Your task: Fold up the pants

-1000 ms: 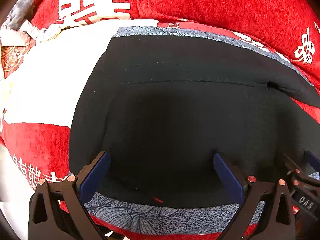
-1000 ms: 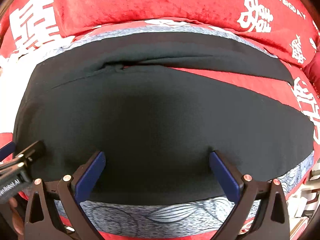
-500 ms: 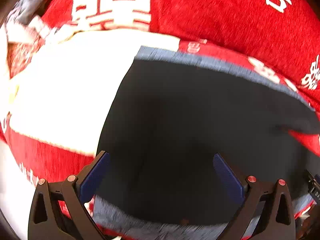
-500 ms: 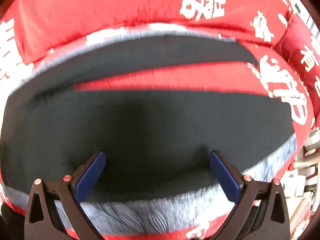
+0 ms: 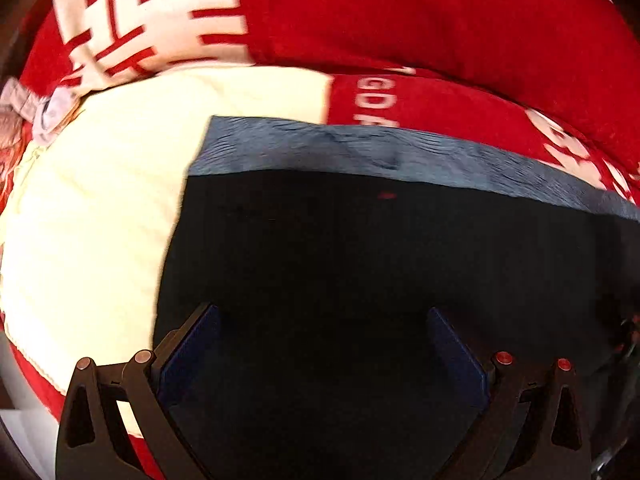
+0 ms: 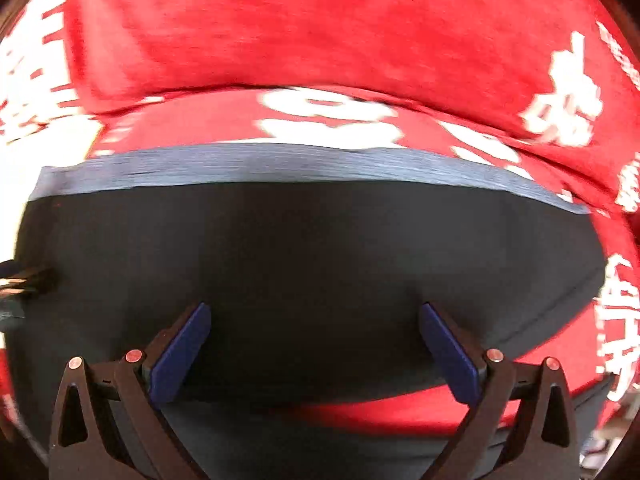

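1. Left wrist view only: a cream-white panel of the red velvety bedspread [image 5: 92, 216] lies left of the black fabric pants [image 5: 360, 264], and a crumpled pale cloth [image 5: 24, 108] sits at the far left edge. A small red mark shows on the pants near the band.
2. Right wrist view only: the pants' right edge curves down over the bedspread [image 6: 360, 40], with a red strip of it showing under the near edge between the fingers. A dark tool tip [image 6: 28, 280], probably the other gripper, touches the pants at the far left.
3. Both views: a blue-grey patterned band [image 5: 400, 152] runs along the far edge of the pants [image 6: 312, 248]; same band [image 6: 280, 164] in the right view. Frames are motion-blurred.
4. Pants lie spread flat on the bedspread, filling the space ahead of and between both sets of jaws.
5. Left gripper [image 5: 324, 344]: jaws wide apart, nothing between the blue pads, black cloth beneath. Contact with the cloth cannot be told.
6. Right gripper [image 6: 314, 340]: jaws wide apart, holding nothing, over the near edge of the pants.
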{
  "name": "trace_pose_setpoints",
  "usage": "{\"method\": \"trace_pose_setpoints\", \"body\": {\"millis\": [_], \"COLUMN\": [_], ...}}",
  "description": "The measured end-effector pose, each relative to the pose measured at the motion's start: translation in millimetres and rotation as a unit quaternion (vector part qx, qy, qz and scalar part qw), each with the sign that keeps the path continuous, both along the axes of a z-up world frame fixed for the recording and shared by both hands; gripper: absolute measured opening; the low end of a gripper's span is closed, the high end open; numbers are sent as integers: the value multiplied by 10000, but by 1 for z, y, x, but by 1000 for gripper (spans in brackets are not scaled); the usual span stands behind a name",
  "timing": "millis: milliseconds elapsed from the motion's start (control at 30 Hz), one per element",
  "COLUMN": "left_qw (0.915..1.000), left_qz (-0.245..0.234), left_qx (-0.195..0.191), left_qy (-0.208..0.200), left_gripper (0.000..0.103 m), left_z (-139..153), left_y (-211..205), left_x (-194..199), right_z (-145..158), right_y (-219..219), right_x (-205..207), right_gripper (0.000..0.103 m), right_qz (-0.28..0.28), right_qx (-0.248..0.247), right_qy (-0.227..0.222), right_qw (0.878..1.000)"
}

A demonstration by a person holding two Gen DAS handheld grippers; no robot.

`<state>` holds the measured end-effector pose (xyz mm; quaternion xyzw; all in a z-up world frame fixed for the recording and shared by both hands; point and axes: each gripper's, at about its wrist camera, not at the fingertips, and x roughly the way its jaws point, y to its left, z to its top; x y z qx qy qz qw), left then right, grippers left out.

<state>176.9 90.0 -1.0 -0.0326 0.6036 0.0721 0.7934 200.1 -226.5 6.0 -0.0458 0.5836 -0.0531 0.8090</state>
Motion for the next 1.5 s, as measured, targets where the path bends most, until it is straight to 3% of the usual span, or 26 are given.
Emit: {"method": "trace_pose_setpoints", "body": {"millis": [100,200,267,367,533,600,633,700,733,767,867,1000,1167,1233,1333,1367,1467,1500], "left_qw": [9993,9981,9969,9970,9961,9956,9954,9947,9943,9937,9901,9824,9642,9603,9648,9675,9719,9694], "left_qz": [168,-75,-284,-346,-353,-403,-427,-449,-435,-398,-243,78,822,1208,1389,1383,1296,1293], "left_qx": [-251,-507,-666,-662,-775,-813,-824,-890,-942,-1014,-1363,-1851,-2479,-2492,-2230,-2094,-1900,-2043], "left_qy": [-197,-355,-295,-189,-245,-250,-252,-258,-256,-254,-221,-235,-467,-330,133,308,503,426], "left_gripper": [103,103,103,103,103,103,103,103,103,103,103,103,103,103,103,101,38,34], "left_z": [12,21,18,10,9,10,12,13,15,15,20,34,53,48,27,17,10,13], "left_y": [16,8,-1,-4,1,3,1,-1,1,2,5,11,23,25,17,12,4,4], "left_x": [2,8,12,17,15,12,12,8,7,9,17,32,53,63,75,78,74,70], "right_z": [15,34,36,21,-10,-28,-29,-25,-23,-21,-10,23,47,47,44,44,44,45], "right_y": [-31,-11,20,58,92,101,102,106,108,110,121,122,118,124,133,133,136,137], "right_x": [10,31,49,74,106,116,118,121,120,116,97,70,20,1,-13,-14,-16,-17], "right_gripper": [103,103,103,102,92,83,82,57,34,22,12,11,10,10,10,10,9,9], "right_qz": [-67,911,2007,3183,3965,4141,4166,4315,4360,4435,4699,4767,4828,4860,4809,4770,4687,4674], "right_qx": [301,893,1221,964,1216,1439,1537,1873,1989,1997,1511,1167,714,459,149,112,58,30], "right_qy": [-260,-495,-327,-142,343,744,650,775,880,951,717,7,-782,-1006,-1245,-1281,-1330,-1344], "right_qw": [9992,9906,9715,9430,9093,8957,8936,8791,8732,8686,8667,8713,8693,8669,8678,8695,8733,8738]}}
